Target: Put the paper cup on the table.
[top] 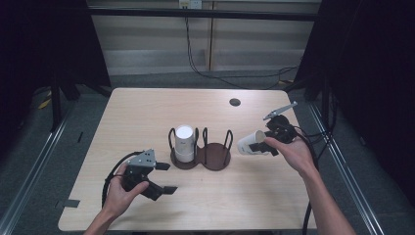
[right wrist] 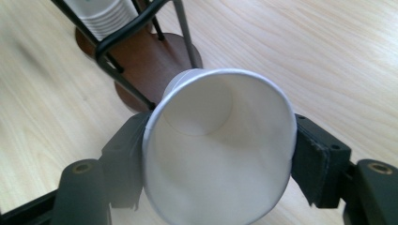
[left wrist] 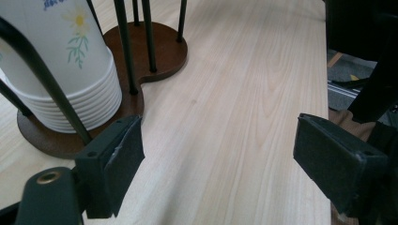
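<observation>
One paper cup (top: 250,145) lay sideways, clamped at its rim in the right tool (top: 272,140), at three o'clock of the cup rack (top: 215,159), apparently for stacking; left tool (top: 165,177) stood open, empty.

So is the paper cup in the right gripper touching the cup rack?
Apart. In the high view the paper cup, clamped in the right gripper, hangs right of the cup rack with bare table between them.

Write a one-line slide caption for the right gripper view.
Right gripper clamps a white paper cup by its rim, near the brown cup holder.
</observation>
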`<act>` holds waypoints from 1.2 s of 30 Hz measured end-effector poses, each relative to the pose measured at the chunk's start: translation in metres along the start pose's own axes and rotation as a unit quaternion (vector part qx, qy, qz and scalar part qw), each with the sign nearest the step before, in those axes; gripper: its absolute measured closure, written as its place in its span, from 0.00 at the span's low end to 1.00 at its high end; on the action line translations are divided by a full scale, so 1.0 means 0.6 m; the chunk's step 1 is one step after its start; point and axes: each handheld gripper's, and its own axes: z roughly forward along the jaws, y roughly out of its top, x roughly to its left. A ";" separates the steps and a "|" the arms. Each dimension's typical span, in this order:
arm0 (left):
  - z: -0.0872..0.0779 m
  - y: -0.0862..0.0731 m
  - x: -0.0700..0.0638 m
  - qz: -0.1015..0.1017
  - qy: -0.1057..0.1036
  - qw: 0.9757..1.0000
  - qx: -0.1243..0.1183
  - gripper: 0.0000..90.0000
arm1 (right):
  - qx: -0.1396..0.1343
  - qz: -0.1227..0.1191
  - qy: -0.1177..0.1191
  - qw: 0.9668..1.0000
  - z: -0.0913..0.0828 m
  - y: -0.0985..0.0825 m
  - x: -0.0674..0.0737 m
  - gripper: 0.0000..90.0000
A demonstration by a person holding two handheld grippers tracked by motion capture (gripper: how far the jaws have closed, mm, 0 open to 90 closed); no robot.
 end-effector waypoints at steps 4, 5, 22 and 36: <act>0.001 -0.005 0.003 0.002 0.001 1.000 0.007 0.18 | 0.013 0.010 -0.007 1.000 0.008 0.011 -0.006 0.31; 0.001 -0.005 0.003 0.002 0.001 1.000 0.009 0.18 | 0.022 0.008 -0.010 1.000 0.011 0.014 -0.007 0.31; 0.016 -0.013 0.001 0.012 0.000 0.999 0.038 0.18 | 0.128 -0.002 -0.050 0.991 0.061 0.045 -0.032 0.29; 0.013 -0.015 0.002 0.017 0.000 0.999 0.038 0.18 | 0.203 -0.017 -0.088 0.975 0.101 0.059 -0.030 0.27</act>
